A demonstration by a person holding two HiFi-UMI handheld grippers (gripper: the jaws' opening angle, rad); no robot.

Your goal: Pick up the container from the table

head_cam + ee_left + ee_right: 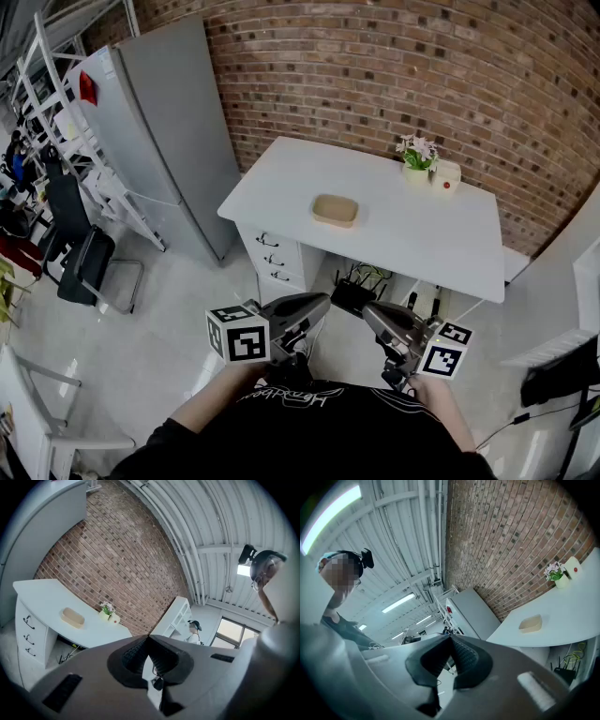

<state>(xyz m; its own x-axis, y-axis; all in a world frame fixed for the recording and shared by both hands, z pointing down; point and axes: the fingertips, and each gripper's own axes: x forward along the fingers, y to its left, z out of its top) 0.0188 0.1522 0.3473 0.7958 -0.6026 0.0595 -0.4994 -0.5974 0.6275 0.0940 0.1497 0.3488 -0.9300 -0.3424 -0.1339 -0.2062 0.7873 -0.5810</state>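
Observation:
A shallow beige container (335, 210) lies near the middle of the white table (450, 253), towards its left half. It also shows small in the left gripper view, container (72, 617), and in the right gripper view, container (531, 623). My left gripper (323, 302) and my right gripper (367, 312) are held close to my body, well short of the table's front edge, both pointing toward it. Each has its jaws shut tip to tip with nothing between them, as seen at the left gripper (148, 636) and the right gripper (450, 636).
A small potted plant (417, 154) and a white box with a red button (446, 175) stand at the table's back edge by the brick wall. Drawers (272, 260) sit under the table's left side, cables (361, 279) beneath. A grey refrigerator (159, 131) stands left, chairs (80, 253) farther left.

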